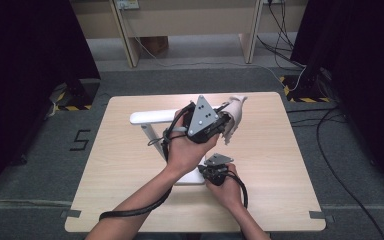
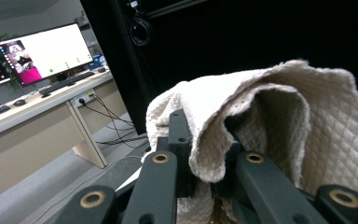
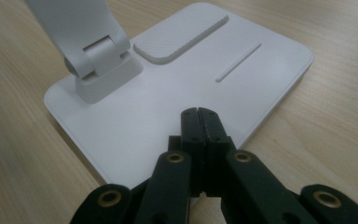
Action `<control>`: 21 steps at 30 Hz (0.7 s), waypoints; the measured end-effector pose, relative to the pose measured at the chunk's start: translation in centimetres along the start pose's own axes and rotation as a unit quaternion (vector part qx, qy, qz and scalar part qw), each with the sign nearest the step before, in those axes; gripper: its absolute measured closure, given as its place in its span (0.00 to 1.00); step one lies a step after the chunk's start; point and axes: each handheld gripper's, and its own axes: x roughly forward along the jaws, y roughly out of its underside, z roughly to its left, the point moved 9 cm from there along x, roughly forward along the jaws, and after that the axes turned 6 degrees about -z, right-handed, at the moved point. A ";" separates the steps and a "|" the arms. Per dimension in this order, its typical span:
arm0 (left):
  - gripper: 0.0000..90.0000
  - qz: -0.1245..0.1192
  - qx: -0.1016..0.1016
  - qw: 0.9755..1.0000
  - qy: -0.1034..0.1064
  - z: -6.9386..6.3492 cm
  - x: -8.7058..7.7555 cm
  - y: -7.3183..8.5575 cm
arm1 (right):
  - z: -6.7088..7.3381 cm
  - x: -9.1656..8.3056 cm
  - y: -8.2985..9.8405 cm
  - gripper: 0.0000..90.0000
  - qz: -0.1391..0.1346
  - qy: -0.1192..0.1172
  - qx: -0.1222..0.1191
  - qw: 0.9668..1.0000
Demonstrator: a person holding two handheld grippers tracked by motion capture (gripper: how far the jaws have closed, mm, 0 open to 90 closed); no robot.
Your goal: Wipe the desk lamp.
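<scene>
From above, your left tool point(image 1: 219, 121) holds a cream cloth point(image 1: 235, 117) up at the far end of the white lamp's arm point(image 1: 152, 117), while your right tool point(image 1: 214, 170) sits low at the lamp's base point(image 1: 192, 177) on the bench point(image 1: 115, 165). Along your left tool point(image 2: 205, 156), the quilted cloth point(image 2: 270, 121) is clamped between the jaws. Along your right tool point(image 3: 199, 122), the jaws are clenched on nothing, their tips over the near edge of the base point(image 3: 177, 88).

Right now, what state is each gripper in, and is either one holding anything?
Left gripper: shut on the white cloth, held up above the table.
Right gripper: shut, holding nothing, tips resting on the white lamp base.
</scene>
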 end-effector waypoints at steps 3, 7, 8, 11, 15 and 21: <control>0.91 -0.003 0.003 1.000 0.006 -0.3 0.1 -0.1 | 0.0 0.0 0.0 1.00 0.000 0.000 0.001 1.000; 0.91 -0.005 0.007 1.000 0.015 -0.9 0.1 -0.2 | 0.0 0.0 0.0 1.00 -0.001 0.000 0.000 1.000; 0.91 -0.005 0.009 1.000 0.018 -1.1 0.1 -0.2 | 0.0 0.0 0.0 1.00 -0.001 0.000 0.000 1.000; 0.91 -0.007 0.010 1.000 0.024 -1.6 -0.2 -0.3 | 0.0 0.0 0.0 1.00 -0.001 0.000 -0.001 1.000; 0.91 -0.009 0.012 0.999 0.033 -2.4 -0.7 -0.3 | 0.0 0.0 0.0 1.00 -0.001 0.001 -0.001 1.000; 0.91 -0.002 0.011 0.999 0.049 -3.5 -2.6 0.7 | 0.0 0.0 0.0 1.00 0.000 0.002 -0.003 1.000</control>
